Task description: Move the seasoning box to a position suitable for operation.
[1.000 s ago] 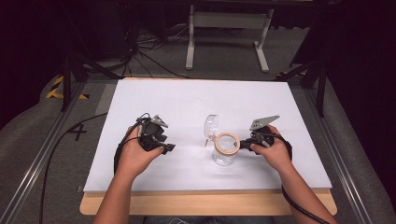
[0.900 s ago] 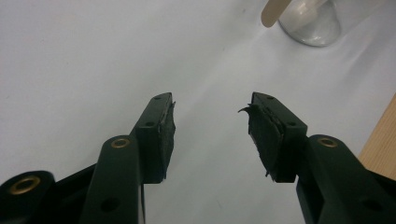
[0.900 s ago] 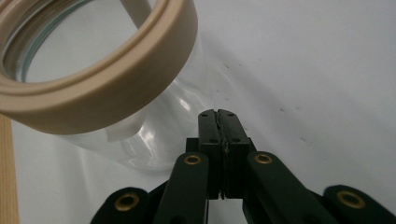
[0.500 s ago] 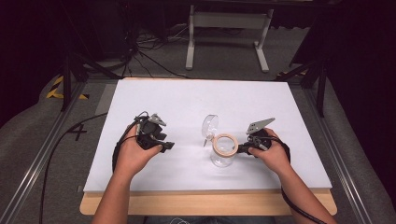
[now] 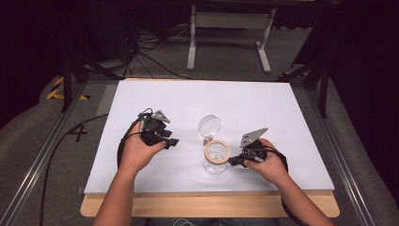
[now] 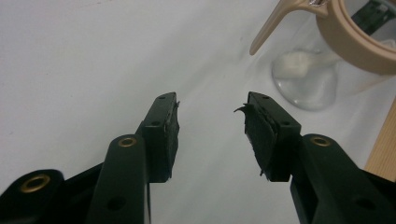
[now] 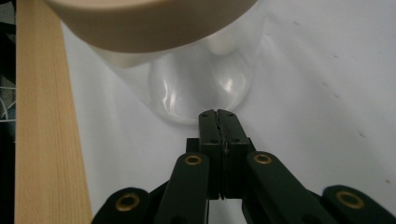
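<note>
Centre: a glass jar (image 5: pixel 215 160) with a tan rim (image 5: pixel 217 151) stands between the two hands, its open lid (image 5: pixel 209 126) tilted up behind it.
Left gap: bare table (image 5: pixel 188 101) between the left gripper (image 5: pixel 171 141) and the jar.
Right gap: the right gripper (image 5: pixel 231 162) sits just beside the jar.
Upper half: white table lies bare.
Near edge: a wooden strip (image 5: pixel 207 206).

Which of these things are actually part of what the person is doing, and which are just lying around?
In use:
glass jar with tan rim and open lid
right gripper, jaws shut, beside the jar
left gripper, jaws apart, nothing between them

Just there:
white table
cables on floor
metal stand
</note>
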{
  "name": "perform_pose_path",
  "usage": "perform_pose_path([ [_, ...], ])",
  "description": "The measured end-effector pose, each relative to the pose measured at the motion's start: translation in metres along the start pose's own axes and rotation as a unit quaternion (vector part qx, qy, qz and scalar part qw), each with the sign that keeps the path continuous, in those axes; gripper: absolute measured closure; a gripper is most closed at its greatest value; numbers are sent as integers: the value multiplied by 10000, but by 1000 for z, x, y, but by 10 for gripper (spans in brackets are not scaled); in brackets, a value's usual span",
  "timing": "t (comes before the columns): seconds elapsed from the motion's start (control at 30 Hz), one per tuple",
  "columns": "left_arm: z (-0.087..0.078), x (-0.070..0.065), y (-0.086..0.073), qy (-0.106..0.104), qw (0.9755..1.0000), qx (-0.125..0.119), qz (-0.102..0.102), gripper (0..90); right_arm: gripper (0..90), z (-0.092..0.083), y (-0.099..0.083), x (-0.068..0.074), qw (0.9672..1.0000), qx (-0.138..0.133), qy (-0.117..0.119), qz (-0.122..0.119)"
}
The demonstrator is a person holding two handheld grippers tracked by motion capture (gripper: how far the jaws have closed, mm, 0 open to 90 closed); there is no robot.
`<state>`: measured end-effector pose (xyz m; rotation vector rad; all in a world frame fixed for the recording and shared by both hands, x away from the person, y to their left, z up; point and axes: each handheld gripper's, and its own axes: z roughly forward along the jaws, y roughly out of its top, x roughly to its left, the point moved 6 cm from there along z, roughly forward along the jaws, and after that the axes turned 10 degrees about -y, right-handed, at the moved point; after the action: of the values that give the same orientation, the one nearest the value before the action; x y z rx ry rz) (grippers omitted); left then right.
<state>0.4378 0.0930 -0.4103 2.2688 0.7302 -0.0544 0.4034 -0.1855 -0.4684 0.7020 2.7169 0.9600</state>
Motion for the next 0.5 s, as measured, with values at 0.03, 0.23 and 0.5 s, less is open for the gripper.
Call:
perform_pose_path([
  [0.03,0,1,0,5,10000,35,29,553,899,1,1,4,10000,4,36,-37],
  [0.23,1,0,0,-28,10000,-4,8,556,900,6,9,21,9995,-30,243,-200],
  [0.5,1,2,-1,-88,10000,27,-16,574,900,7,12,26,9993,-54,261,-248],
])
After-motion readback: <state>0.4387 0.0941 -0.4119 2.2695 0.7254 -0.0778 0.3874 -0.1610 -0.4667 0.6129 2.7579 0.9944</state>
